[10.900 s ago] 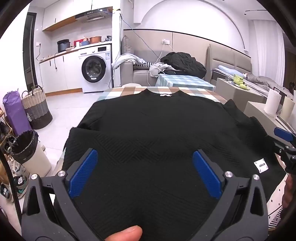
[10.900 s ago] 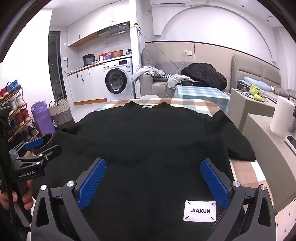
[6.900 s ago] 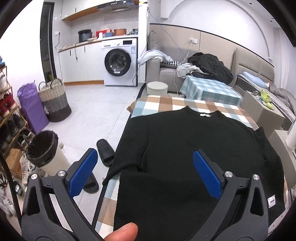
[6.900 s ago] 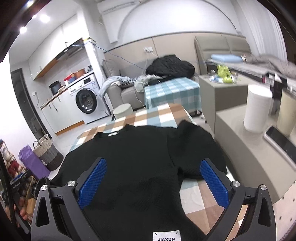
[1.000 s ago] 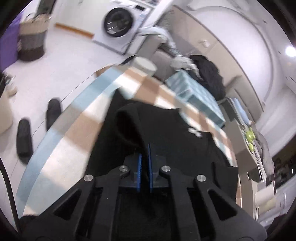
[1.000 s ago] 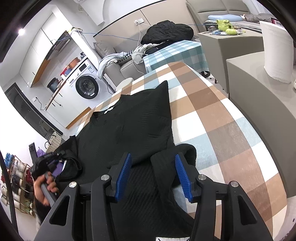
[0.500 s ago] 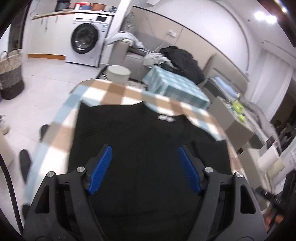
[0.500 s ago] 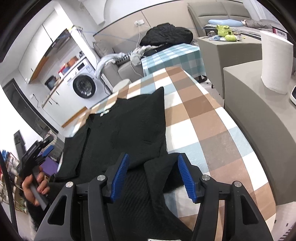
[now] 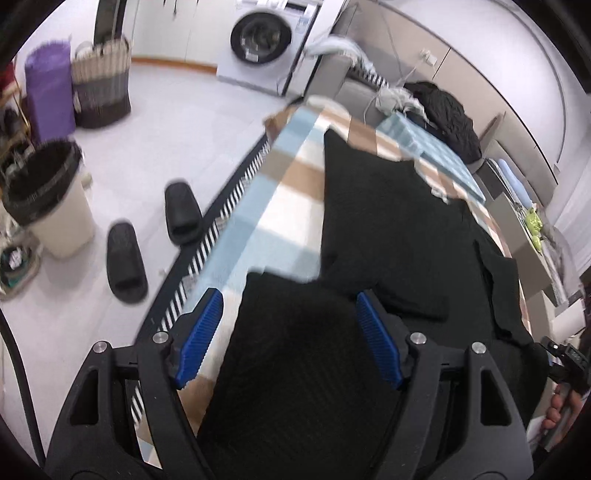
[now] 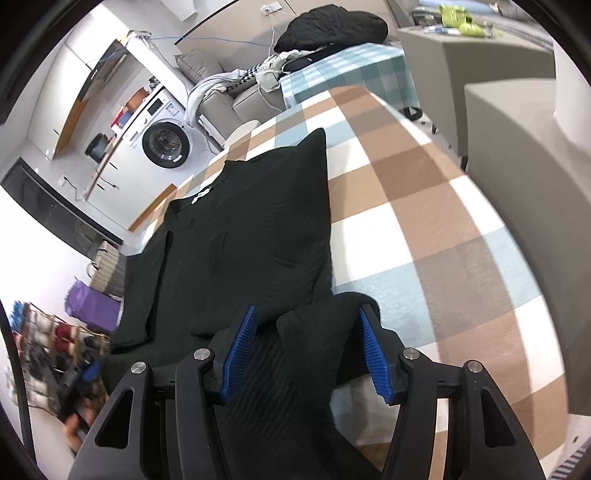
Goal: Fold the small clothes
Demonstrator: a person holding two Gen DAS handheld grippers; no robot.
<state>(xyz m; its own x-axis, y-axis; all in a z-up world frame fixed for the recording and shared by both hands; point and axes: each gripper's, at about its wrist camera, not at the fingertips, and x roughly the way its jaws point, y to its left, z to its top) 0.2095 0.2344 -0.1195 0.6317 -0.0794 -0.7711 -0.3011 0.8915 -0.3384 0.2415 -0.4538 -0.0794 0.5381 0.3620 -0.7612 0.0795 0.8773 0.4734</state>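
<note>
A black knit sweater (image 9: 399, 236) lies on a table with a checked cloth (image 9: 280, 206); both sleeves are folded in over the body. My left gripper (image 9: 288, 332) is open and empty above the sweater's lower left corner. In the right wrist view the sweater (image 10: 258, 236) runs away from me. My right gripper (image 10: 308, 350) is open, with a raised fold of the sweater's lower right edge (image 10: 314, 332) between its blue pads; the pads do not press it.
Left of the table are two black slippers (image 9: 125, 258), a bin with a black liner (image 9: 48, 192) and a woven basket (image 9: 101, 88). A grey cabinet (image 10: 524, 155) stands close on the right. A sofa with clothes (image 10: 332, 26) is behind.
My left gripper let go of the left sleeve, opened, and moved back to the sweater's lower left corner. My right gripper stayed open and came closer over the lower right fold.
</note>
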